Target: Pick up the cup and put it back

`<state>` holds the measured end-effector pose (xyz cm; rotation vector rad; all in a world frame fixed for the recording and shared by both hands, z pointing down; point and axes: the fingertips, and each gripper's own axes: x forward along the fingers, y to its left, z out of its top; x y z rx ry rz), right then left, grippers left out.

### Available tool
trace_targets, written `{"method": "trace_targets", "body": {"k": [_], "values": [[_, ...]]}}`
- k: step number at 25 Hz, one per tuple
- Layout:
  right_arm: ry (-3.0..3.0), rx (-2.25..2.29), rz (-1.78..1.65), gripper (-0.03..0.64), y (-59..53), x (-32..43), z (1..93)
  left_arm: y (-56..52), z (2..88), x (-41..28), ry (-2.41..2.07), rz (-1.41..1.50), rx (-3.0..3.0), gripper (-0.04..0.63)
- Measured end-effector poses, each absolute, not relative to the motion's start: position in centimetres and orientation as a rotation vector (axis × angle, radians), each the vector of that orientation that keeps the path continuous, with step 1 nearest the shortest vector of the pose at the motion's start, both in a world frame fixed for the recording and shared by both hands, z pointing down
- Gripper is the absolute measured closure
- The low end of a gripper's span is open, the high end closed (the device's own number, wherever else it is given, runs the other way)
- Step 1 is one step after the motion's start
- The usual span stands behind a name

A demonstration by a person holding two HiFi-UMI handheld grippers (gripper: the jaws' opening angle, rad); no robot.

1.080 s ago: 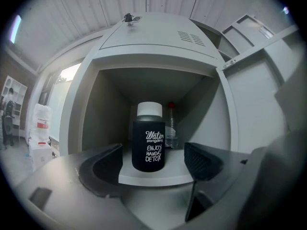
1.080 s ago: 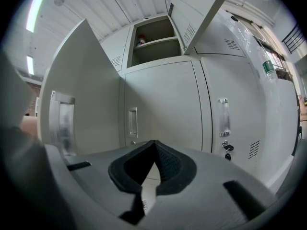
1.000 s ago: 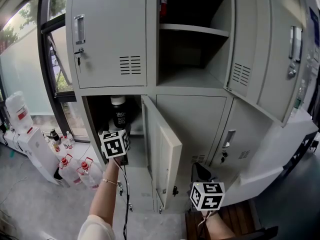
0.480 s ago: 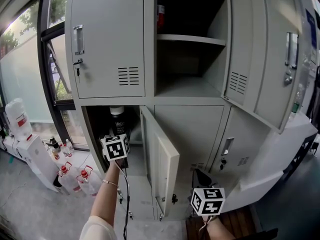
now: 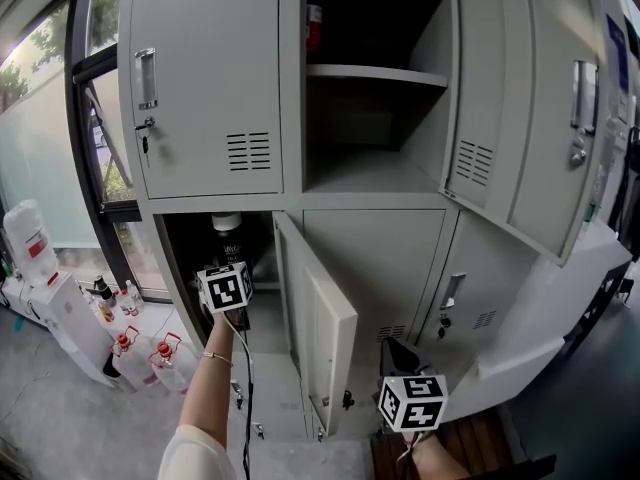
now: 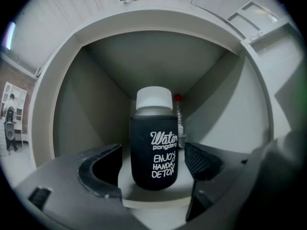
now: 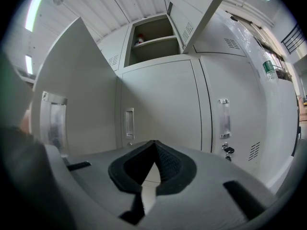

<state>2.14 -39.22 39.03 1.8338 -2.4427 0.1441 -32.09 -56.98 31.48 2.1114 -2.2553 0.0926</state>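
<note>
Two hand-held grippers face a tall grey locker cabinet in the head view. The left gripper, at the end of an outstretched arm, reaches into the lower left compartment, whose door stands swung open towards the near side. Just past its marker cube stands the cup, black with a white lid, upright inside that compartment. The right gripper hangs low and near, well apart from the cup, in front of a closed lower door. Above, a middle compartment is open, with a shelf and something red on its upper level. Far left, on the floor, stand several water bottles.

In the left gripper view, the jaws are spread, one on each side of the cup's lower body. A clear gap shows at the left jaw; the right jaw sits just beside the sleeve. White lettering marks the black sleeve. The cup rests on the compartment floor, and a slim clear bottle with a red cap stands just behind it.

In the right gripper view, the jaws are pressed together at their tips with nothing between them, and closed locker doors fill the scene beyond
</note>
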Motion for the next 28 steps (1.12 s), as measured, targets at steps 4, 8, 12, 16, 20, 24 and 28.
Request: {"method": "trace_targets", "body": {"k": [4,8,12,16,20,24,28], "values": [[-2.441,1.833,0.154,0.626,-39.5,2.1,39.3,-57.8,31.5,-32.0,-2.254,0.104,2.117,0.221],[-2.436,1.841,0.162,0.626,-39.6,2.2,39.4,-58.7,31.2,-32.1,-2.275,0.158,2.109,0.218],[-2.43,1.848,0.174,0.626,-39.6,2.4,39.8,-59.3,30.8,-31.8,-2.278,0.127,2.113,0.218],[-2.422,1.855,0.177,0.626,-39.7,2.6,39.9,-60.1,30.4,-32.1,-2.29,0.135,2.129,0.218],[-2.41,1.864,0.172,0.626,-39.8,3.1,39.8,-60.6,30.4,-32.1,-2.29,0.151,2.147,0.218],[-2.411,1.865,0.176,0.626,-40.0,3.0,39.8,-60.7,30.4,-32.0,-2.28,0.141,2.177,0.218],[-2.418,1.861,0.185,0.626,-40.2,2.8,39.9,-60.8,30.5,-32.1,-2.261,0.15,2.174,0.219]]}}
